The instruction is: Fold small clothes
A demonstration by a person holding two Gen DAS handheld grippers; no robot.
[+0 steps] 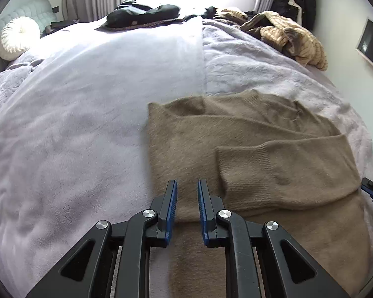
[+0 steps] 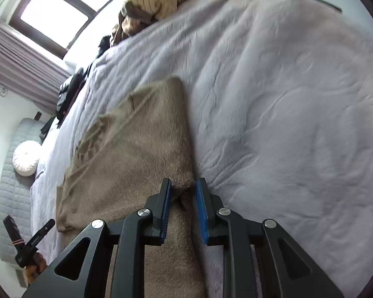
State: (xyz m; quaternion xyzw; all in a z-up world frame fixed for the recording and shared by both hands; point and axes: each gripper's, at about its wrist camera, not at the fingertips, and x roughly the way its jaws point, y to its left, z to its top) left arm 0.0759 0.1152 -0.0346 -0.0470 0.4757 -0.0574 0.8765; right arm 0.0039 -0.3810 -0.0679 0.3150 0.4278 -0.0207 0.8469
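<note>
Left wrist, fuzzy taupe knit sweater (image 1: 248,149), plush blanket (image 1: 74,124)

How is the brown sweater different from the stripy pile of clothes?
The brown sweater is plain; the stripy pile has dark lines on cream. The sweater lies flat, a sleeve folded across it; the pile is crumpled in a heap. Both lie on the bed.
</note>
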